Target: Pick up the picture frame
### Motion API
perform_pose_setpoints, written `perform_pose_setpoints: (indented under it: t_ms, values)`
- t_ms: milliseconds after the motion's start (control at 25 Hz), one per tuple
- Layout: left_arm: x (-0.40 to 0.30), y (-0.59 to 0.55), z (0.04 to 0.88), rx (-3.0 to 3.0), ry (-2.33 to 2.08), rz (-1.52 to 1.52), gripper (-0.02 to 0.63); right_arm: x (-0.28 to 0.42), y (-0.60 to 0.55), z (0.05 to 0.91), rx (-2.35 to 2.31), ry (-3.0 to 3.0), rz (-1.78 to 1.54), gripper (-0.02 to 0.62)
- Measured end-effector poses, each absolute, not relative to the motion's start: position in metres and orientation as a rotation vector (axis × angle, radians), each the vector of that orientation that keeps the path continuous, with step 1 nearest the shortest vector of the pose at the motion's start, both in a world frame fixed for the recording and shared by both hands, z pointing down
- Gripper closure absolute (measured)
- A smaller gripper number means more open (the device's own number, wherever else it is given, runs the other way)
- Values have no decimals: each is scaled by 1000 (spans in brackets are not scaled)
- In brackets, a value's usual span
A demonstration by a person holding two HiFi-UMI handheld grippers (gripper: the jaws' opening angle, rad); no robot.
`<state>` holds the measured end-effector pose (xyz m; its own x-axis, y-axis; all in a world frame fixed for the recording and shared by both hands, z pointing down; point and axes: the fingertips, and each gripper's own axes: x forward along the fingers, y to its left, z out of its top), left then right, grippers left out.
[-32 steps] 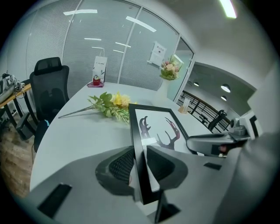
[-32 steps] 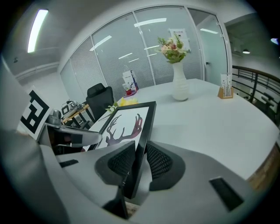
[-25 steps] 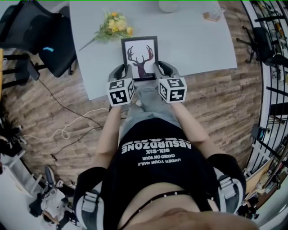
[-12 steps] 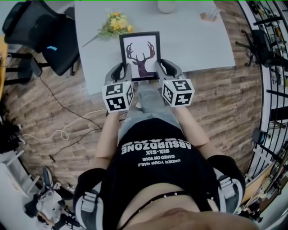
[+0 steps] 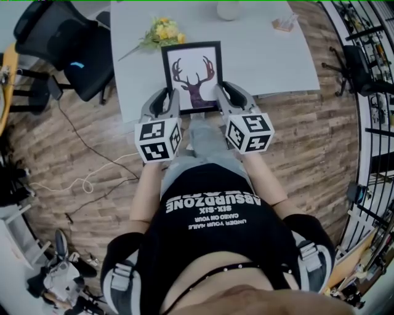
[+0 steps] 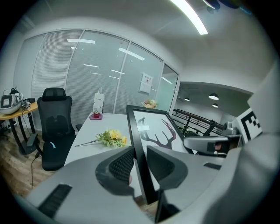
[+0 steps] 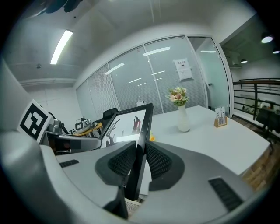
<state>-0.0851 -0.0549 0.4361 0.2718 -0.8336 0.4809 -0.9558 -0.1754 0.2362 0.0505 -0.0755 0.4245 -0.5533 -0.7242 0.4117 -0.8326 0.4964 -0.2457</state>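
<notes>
The picture frame [image 5: 192, 74], black with a deer print, is held up over the near edge of the white table [image 5: 265, 61]. My left gripper [image 5: 166, 101] clamps the frame's left side bar and my right gripper [image 5: 225, 97] clamps its right side bar. In the left gripper view the black bar of the frame [image 6: 142, 144] runs between the jaws of the left gripper [image 6: 139, 164]. In the right gripper view the frame [image 7: 141, 131] stands edge-on in the right gripper [image 7: 139, 159], whose jaws are closing on it with both pads against it.
Yellow flowers [image 5: 161, 32] lie on the table behind the frame. A white vase [image 5: 228, 7] and a small card stand [image 5: 284, 23] are at the far side. A black office chair [image 5: 68, 43] stands left of the table. A white cable [image 5: 86, 178] lies on the wooden floor.
Both grippers have risen toward the camera with the frame between them. The frame has come up off the table and its top has tipped up.
</notes>
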Motion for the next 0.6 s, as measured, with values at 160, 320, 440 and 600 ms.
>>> perform_pose_setpoints:
  t_ms: [160,320,440,600]
  values:
    - [-84,-40,429,2067,-1614,319,502,51,-61,418,1309,-2514,613,506]
    - [-88,-26,423,2072,-1622,297,502,48,-49,412,1301,-2532,608,506]
    - [-90,-16,420,2062,-1614,270,502,46,-39,408,1297,-2541,606,506]
    - [-92,-6,415,2066,-1620,255,502,44,-30,405,1288,-2548,603,506]
